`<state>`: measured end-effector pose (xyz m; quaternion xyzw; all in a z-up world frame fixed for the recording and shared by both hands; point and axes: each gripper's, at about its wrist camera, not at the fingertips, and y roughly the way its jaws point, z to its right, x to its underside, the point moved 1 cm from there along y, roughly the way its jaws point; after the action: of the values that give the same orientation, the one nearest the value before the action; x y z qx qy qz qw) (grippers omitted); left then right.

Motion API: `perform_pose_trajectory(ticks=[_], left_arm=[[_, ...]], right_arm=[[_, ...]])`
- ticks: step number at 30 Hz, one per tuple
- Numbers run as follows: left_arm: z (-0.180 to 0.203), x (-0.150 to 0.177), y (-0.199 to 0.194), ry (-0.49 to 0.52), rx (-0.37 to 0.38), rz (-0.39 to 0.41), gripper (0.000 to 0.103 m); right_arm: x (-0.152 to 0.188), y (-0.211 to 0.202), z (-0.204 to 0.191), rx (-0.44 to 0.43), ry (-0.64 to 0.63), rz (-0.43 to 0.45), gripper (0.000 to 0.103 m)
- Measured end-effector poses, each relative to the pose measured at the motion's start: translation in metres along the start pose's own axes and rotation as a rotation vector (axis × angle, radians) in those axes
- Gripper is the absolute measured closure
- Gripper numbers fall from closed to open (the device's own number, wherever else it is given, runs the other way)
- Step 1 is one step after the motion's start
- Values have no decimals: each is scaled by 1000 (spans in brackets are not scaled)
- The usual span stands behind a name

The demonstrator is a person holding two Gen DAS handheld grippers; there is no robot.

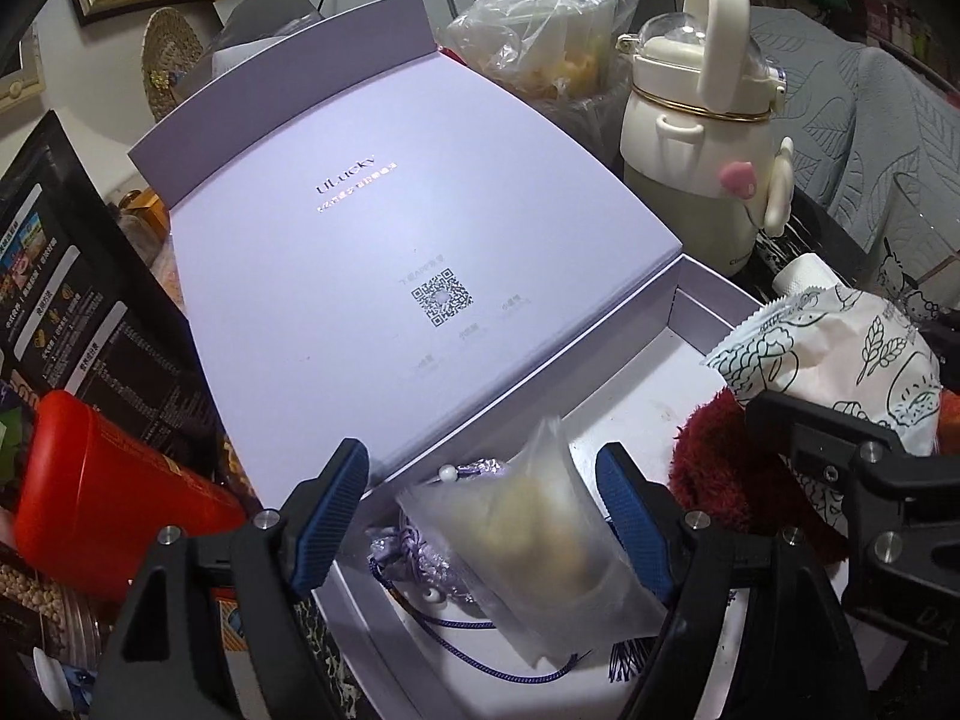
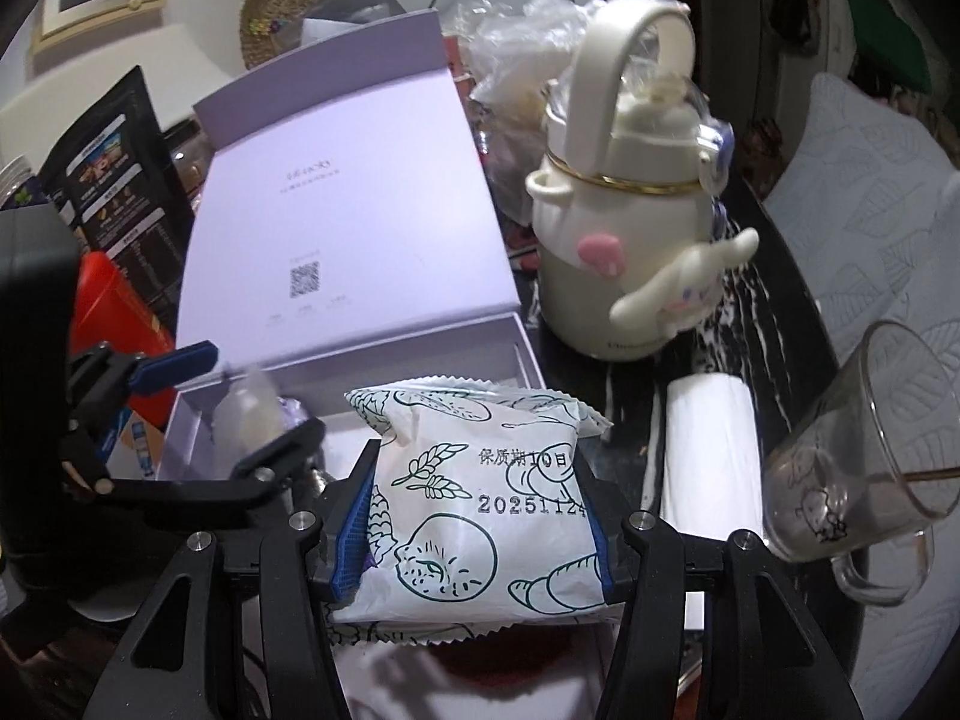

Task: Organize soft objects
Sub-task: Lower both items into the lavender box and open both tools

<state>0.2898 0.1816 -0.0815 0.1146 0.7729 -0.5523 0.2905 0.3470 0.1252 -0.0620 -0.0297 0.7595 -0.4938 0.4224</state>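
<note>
An open lavender box (image 1: 630, 420) with its lid (image 1: 360, 228) raised holds a purple tasselled sachet (image 1: 420, 558) and a dark red fuzzy item (image 1: 714, 468). A frosted plastic packet (image 1: 540, 540) sits blurred between my left gripper's (image 1: 486, 510) blue pads, which stand wide apart and clear of it. My right gripper (image 2: 480, 516) is shut on a white printed bread packet (image 2: 480, 492) and holds it over the box's near right part; the packet also shows in the left wrist view (image 1: 840, 360). The left gripper shows at the left of the right wrist view (image 2: 240, 408).
A cream bottle with a handle (image 2: 612, 228) stands right of the box. A paper roll (image 2: 708, 456) and a glass mug (image 2: 864, 456) lie further right. A red canister (image 1: 108, 498) and a black bag (image 1: 78, 312) crowd the left. Plastic bags (image 1: 540, 30) sit behind.
</note>
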Motion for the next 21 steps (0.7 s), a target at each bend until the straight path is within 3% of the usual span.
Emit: perform_pose_trajectory(ticks=[13, 21], left_arm=[[-17, -6, -14, -47, -3, 23, 25], [-32, -4, -37, -87, 5, 60, 25]], right_arm=[[0, 3, -8, 36, -43, -28, 42], [-6, -16, -11, 34, -29, 31, 38]])
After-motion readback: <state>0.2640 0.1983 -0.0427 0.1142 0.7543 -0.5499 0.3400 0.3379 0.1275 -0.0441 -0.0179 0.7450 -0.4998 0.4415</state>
